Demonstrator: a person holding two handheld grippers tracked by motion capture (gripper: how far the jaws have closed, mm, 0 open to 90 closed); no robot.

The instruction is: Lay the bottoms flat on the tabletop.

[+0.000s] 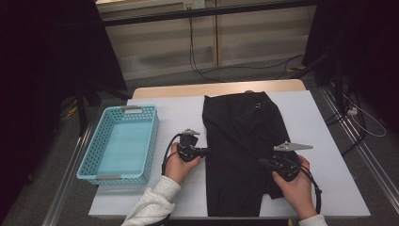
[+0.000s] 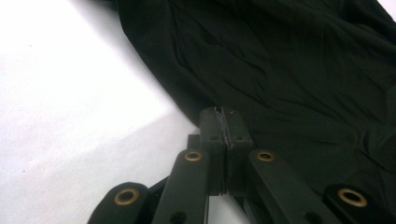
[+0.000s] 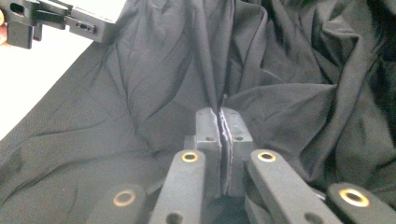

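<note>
White tabletop (image 1: 179, 113), black garment (image 1: 244, 150) spread across it, left tool (image 1: 205, 151) clamped on its edge, right tool (image 1: 261, 162) pinching a fold, blue basket (image 1: 94, 162) at left

The person wore light grey knit sleeves (image 1: 150, 205). Each black tool, left (image 1: 205, 151) and right (image 1: 261, 162), carried a grey three-cornered plate and a looping black cable. Brass-coloured rivets (image 2: 193, 156) studded the linkage arms.

No legible text (anywhere visible)
</note>
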